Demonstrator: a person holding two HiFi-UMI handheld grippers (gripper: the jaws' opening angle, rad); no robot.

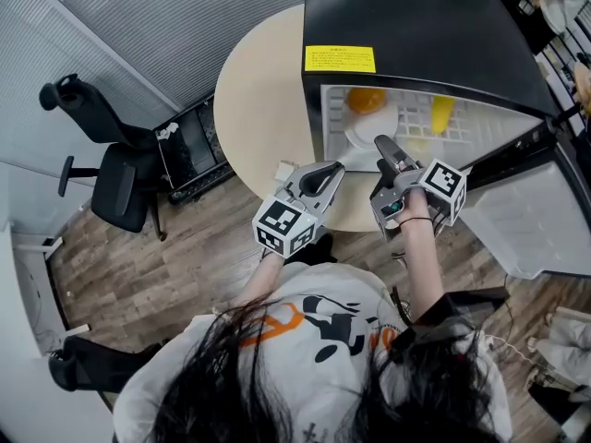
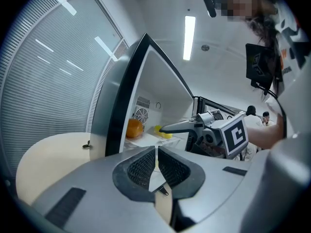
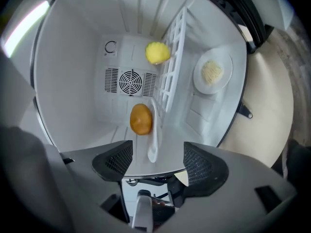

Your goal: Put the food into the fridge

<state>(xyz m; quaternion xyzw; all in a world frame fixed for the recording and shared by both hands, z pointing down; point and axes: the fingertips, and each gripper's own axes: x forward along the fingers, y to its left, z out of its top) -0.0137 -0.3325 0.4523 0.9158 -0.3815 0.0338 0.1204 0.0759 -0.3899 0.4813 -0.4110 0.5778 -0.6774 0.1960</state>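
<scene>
Right gripper [image 3: 154, 155]: jaws spread wide, nothing between, nose at fridge [image 3: 73, 57] mouth. Just ahead, orange [image 3: 141, 119] on wire shelf [image 3: 171, 76]. Further in, yellow food [image 3: 158, 53]. Under shelf, plate [image 3: 224, 81] of pale food. Food looks stowed. Left gripper [image 2: 156, 152]: jaws pressed together, empty, held back over bench [image 2: 48, 164], likely leaving right gripper room.

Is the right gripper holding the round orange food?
No, the right gripper's jaws stand wide apart, and the round orange food lies beyond them on a white plate inside the small black fridge.
</scene>
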